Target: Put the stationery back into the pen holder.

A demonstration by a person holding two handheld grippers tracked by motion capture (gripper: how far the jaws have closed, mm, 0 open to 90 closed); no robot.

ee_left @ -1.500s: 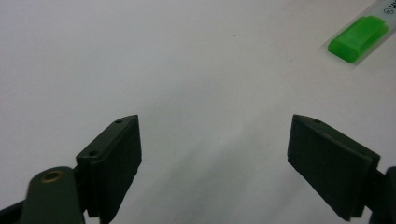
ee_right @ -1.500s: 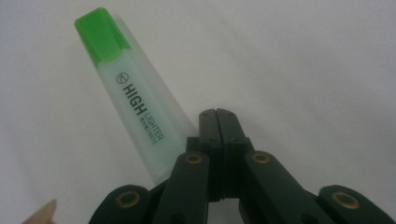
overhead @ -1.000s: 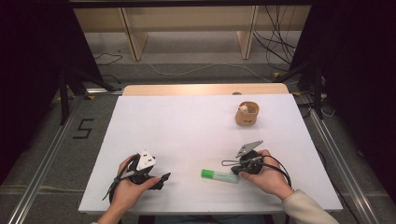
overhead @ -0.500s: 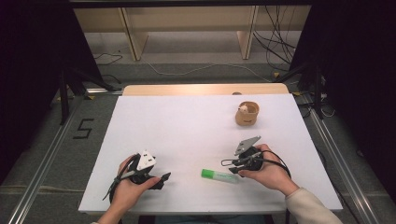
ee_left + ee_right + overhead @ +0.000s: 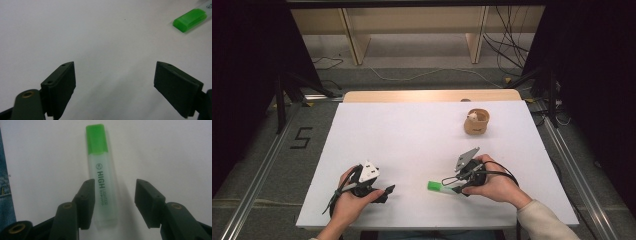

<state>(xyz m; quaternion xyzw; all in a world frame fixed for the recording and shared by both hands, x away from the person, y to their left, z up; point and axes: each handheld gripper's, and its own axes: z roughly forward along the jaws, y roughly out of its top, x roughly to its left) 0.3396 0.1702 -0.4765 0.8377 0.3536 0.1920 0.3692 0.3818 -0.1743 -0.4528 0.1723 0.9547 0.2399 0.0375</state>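
Observation:
A highlighter [image 5: 439, 187] with a clear body and a green cap lies flat on the white table [image 5: 412, 145], near the front edge. My right gripper [image 5: 454, 186] is at its capless end. In the right gripper view the highlighter's body [image 5: 102, 177] lies between the jaws, close beside the left pad and with a wide gap to the right one. The right gripper [image 5: 115, 200] has just been opening its jaws and is open. My left gripper [image 5: 387, 192] rests at the front left, open and holding nothing [image 5: 115, 85]. The green cap [image 5: 190, 20] shows far off in its view.
A small wooden cup [image 5: 476, 122] with a white thing inside stands at the back right of the table. A bare wooden strip [image 5: 432, 96] runs along the far edge. Metal rails and cables lie on the floor around the table.
The right hand has shifted slightly at the highlighter's end, while the highlighter stays flat on the table. The left hand has not moved.

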